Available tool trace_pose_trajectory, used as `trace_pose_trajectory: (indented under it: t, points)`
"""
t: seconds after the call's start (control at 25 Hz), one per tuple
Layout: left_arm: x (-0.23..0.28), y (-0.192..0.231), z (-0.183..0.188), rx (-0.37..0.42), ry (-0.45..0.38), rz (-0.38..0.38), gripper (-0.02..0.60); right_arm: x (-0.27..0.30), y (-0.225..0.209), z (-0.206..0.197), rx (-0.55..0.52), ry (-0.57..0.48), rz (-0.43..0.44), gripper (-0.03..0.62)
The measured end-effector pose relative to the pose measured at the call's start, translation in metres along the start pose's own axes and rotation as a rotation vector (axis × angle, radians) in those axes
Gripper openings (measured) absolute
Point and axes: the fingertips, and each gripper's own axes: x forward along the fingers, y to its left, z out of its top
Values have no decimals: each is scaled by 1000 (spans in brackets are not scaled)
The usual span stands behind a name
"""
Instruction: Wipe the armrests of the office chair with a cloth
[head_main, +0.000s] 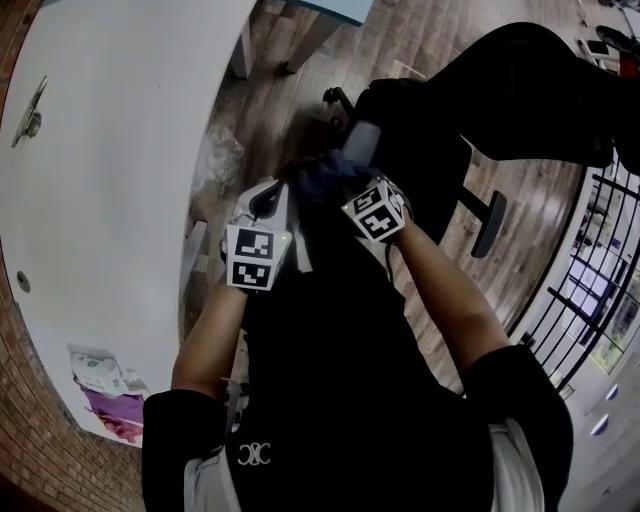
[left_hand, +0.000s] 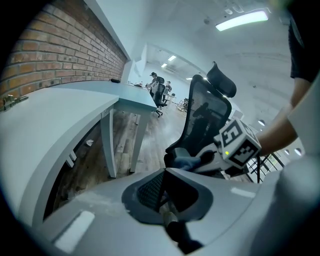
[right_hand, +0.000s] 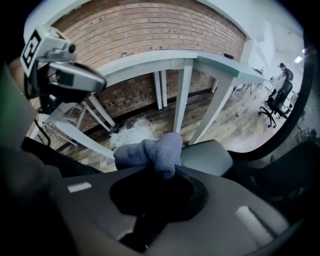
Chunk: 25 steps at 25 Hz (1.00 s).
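The blue cloth (right_hand: 150, 152) is bunched in the right gripper (right_hand: 160, 175), whose jaws are clenched on it, and it sits at the near end of the grey armrest (right_hand: 207, 157) of the black office chair (left_hand: 205, 115). The left gripper (left_hand: 162, 192) hovers just beside that armrest, jaws pressed together with nothing between them. Beyond the armrest stands the white table (head_main: 120, 200) against a brick wall (right_hand: 150, 30), with crumpled clear plastic (right_hand: 131, 131) on the wood floor beneath it

You have only a narrow strip of floor (head_main: 300, 95) between the desk (head_main: 120, 200) on your left and the office chair (head_main: 540, 90). 2 desk legs (head_main: 243, 48) stand in it.
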Motion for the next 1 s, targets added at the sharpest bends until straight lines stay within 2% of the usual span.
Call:
trace_pose_trajectory:
  t: [0.2,0.36,0.52,0.72,1.0]
  points:
    - [-2,3,-8,-11,21,14,5,8,-81,25,134,-34,-135,55]
    - [-7,5,-9,7,36,24,5,12,-132,30,263,-58,-180,55]
    - [-9,7,-7,11,41,35,5,7,-159,22,380,-72,-207,55]
    - [-7,6,-3,24,47,30,5,1,-171,-9,586,-59,-225,55]
    - [2,-7,1,50,53,-2,5,3,-128,-53,616,-9,-161,55]
